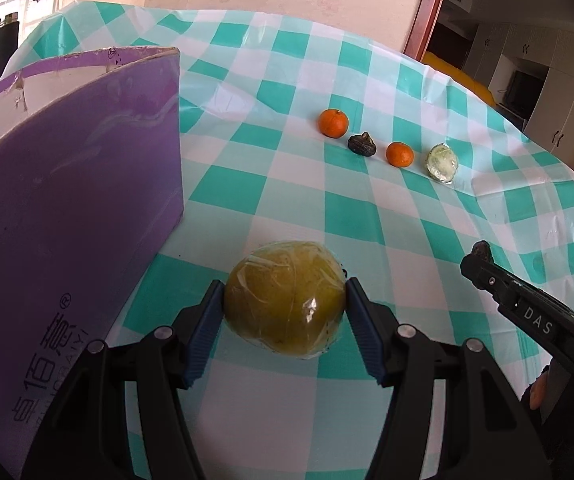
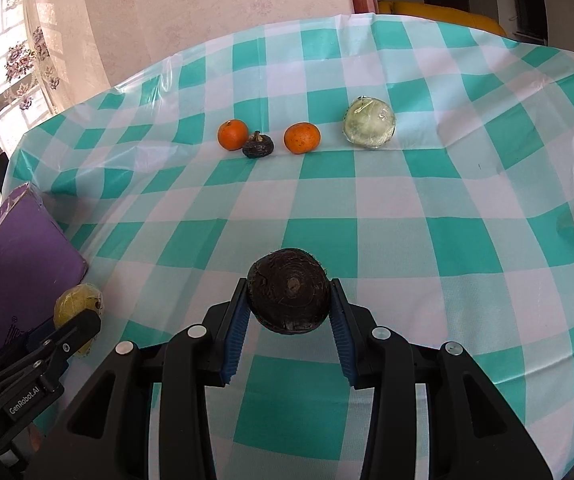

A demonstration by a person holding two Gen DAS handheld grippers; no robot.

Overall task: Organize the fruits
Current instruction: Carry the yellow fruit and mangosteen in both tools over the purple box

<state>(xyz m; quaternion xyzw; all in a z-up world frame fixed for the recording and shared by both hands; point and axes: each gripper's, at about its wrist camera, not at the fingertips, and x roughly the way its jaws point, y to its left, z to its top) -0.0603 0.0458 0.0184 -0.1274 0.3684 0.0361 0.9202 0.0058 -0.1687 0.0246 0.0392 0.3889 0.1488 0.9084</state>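
In the left wrist view, the left gripper (image 1: 285, 306) fills the bottom of the frame, its blue pads (image 1: 203, 332) clamped on either side of a wrapped yellow-green fruit (image 1: 285, 298) at lower centre. The fruit is above the checked tablecloth (image 1: 407, 208); whether it touches the cloth is unclear. Just left of it, a purple box (image 1: 75, 208) takes up the left side of the frame, its open top at upper left. At the right edge, the right gripper (image 1: 483, 258) comes in from the lower right, a dark lump at its tip.

In the right wrist view, that gripper (image 2: 289, 312) sits at bottom centre, pads (image 2: 235, 340) pressed against a dark round fruit (image 2: 289, 298). At lower left, the left gripper shows with the yellow-green fruit beside the purple box.

Farther up the cloth, above centre in both views, four pieces lie in a row: an orange (image 2: 233, 135), a small dark fruit (image 2: 258, 146) touching it, a second orange (image 2: 302, 137) a little apart, and a pale wrapped fruit (image 2: 369, 128) at the right end. Behind the table, a wall, a curtained window at upper left.
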